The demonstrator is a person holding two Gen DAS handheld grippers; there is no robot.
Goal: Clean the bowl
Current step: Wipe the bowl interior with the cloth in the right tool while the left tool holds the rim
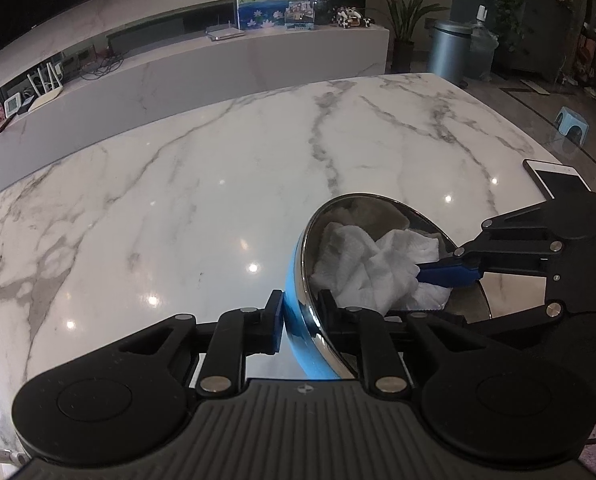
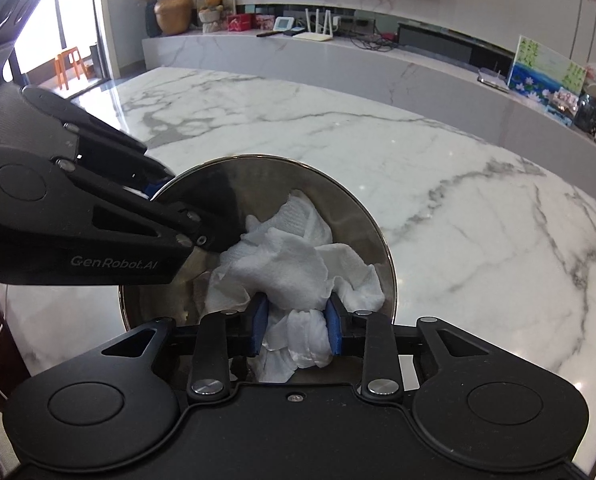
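A metal bowl (image 1: pixel 298 280) with a light blue outside stands tilted on the marble table (image 1: pixel 178 200). My left gripper (image 1: pixel 300 320) is shut on the bowl's near rim, one finger outside and one inside. A crumpled white paper towel (image 1: pixel 370 268) fills the bowl's shiny inside. In the right wrist view the bowl (image 2: pixel 354 208) holds the same towel (image 2: pixel 286 264), and my right gripper (image 2: pixel 296 326) is shut on the towel's lower folds between its blue pads. My left gripper (image 2: pixel 166 196) reaches in from the left at the rim.
A white phone (image 1: pixel 558 182) lies on the table's right edge, behind the right gripper (image 1: pixel 438 280). Beyond the table runs a long marble console (image 2: pixel 338 52) with routers, pictures and ornaments. A grey bin (image 1: pixel 448 50) and a potted plant (image 1: pixel 404 20) stand on the floor.
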